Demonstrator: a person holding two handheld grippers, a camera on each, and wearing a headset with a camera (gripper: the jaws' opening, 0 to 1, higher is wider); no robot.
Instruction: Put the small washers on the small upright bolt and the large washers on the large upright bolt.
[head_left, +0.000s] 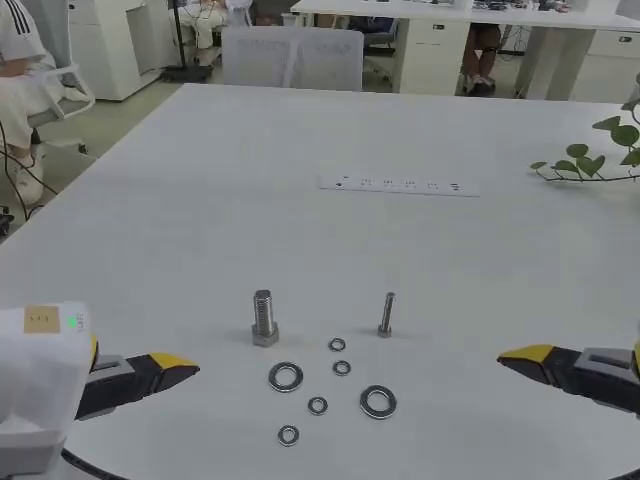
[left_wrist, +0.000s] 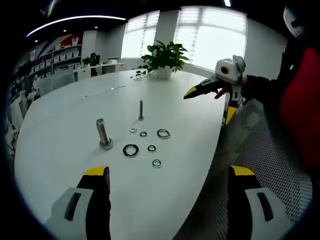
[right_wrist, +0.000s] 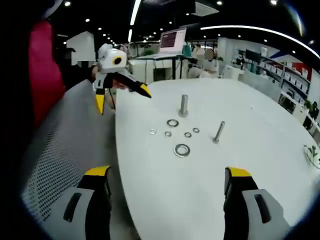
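Note:
Two bolts stand upright on the white table (head_left: 200, 200): a large bolt (head_left: 263, 318) on the left and a thinner small bolt (head_left: 387, 314) on the right. In front of them lie two large washers (head_left: 285, 377) (head_left: 378, 401) and several small washers (head_left: 337, 345) scattered flat. My left gripper (head_left: 175, 375) hovers at the lower left, open and holding nothing. The right gripper (head_left: 525, 362) hovers at the lower right, likewise open. In the left gripper view the jaws (left_wrist: 169, 172) stand wide apart, the large bolt (left_wrist: 102, 134) beyond them. In the right gripper view the jaws (right_wrist: 167, 172) are also spread, facing the washers (right_wrist: 182, 149).
A flush power strip (head_left: 400, 185) sits in the table's middle, well beyond the bolts. A potted plant (head_left: 600, 160) reaches in at the far right edge. A chair (head_left: 290, 55) stands at the far side. The table's curved near edge runs just below the grippers.

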